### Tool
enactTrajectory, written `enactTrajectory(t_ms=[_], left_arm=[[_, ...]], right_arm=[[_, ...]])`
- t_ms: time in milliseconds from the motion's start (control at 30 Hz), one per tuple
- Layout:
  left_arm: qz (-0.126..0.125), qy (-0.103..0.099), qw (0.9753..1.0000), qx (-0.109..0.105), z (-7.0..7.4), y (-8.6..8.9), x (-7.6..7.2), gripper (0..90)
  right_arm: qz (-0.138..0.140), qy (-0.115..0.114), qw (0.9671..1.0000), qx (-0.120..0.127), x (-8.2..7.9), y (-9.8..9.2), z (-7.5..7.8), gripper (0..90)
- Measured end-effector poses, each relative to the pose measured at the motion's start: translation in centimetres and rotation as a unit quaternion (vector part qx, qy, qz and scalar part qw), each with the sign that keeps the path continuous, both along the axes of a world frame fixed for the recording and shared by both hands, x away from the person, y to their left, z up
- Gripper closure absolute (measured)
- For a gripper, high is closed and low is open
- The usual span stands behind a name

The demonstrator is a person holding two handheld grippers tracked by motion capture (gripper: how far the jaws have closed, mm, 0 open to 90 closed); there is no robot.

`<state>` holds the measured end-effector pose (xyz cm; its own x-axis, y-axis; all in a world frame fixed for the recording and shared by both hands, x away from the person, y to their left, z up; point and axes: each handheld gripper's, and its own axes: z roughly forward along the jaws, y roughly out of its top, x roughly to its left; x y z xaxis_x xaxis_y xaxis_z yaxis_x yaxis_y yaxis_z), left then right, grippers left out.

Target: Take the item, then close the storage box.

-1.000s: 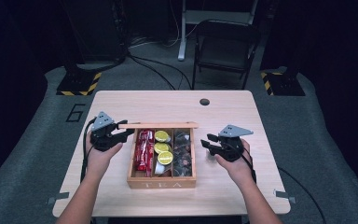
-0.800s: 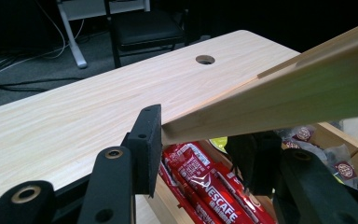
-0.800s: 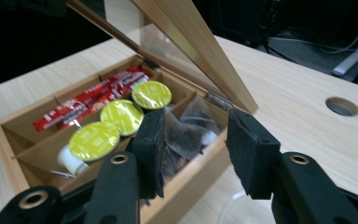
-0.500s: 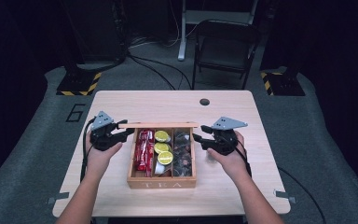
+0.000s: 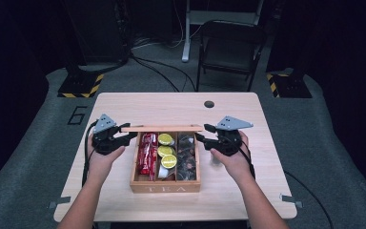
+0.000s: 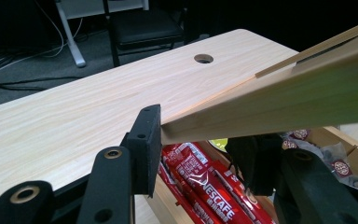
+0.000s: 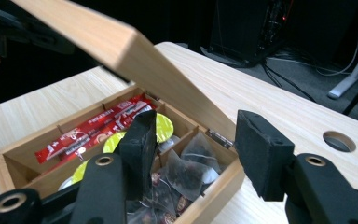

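Note:
A wooden tea box [image 5: 164,187] marked TEA stands mid-table, its lid [image 5: 162,128] raised on the hinges at the back. Inside lie red Nescafe sticks [image 5: 147,152], yellow-green pods [image 5: 165,150] and dark tea bags [image 5: 187,157]. My left gripper [image 5: 126,137] is shut on the lid's left end; in the left gripper view the lid [image 6: 284,93] runs between the jaws of that gripper [image 6: 200,154], above the sticks [image 6: 205,186]. My right gripper [image 5: 201,137] is open at the box's right back corner. In the right gripper view that gripper [image 7: 196,149] straddles the box wall [image 7: 214,186] below the lid [image 7: 121,51].
The light wood table [image 5: 228,200] has a round cable hole [image 5: 209,104] near its far edge. A folding chair [image 5: 231,47] stands beyond the table, with yellow-black striped bases [image 5: 81,86] on the floor at either side.
My right gripper has moved left, up to the box's right side. The left gripper and the raised lid have stayed where they were.

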<state>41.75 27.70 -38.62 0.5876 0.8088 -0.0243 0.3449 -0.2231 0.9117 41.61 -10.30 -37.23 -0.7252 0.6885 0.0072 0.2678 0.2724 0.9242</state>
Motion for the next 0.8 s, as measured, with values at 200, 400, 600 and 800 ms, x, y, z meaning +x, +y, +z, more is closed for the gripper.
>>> enactTrajectory(t_ms=[200, 400, 600, 800], left_arm=[[0.002, 0.002, 1.0000, 0.005, 0.0, -0.1, -0.3, 54.7], [0.004, -0.001, 1.0000, 0.008, 0.2, -0.3, -0.5, 53.9], [-0.002, -0.007, 0.9999, 0.007, 1.2, -0.1, -1.1, 54.0], [-0.001, -0.006, 0.9999, 0.013, 1.9, -0.2, -1.7, 53.9]], right_arm=[[0.000, -0.008, 0.9999, -0.008, -0.1, 0.4, 0.3, 49.3], [0.013, -0.004, 0.9999, -0.008, 0.2, 0.7, 0.5, 52.6], [0.014, -0.003, 0.9998, -0.017, 0.5, 1.0, 1.0, 52.6], [0.025, -0.003, 0.9993, -0.029, 0.4, 0.9, 1.5, 52.4]])
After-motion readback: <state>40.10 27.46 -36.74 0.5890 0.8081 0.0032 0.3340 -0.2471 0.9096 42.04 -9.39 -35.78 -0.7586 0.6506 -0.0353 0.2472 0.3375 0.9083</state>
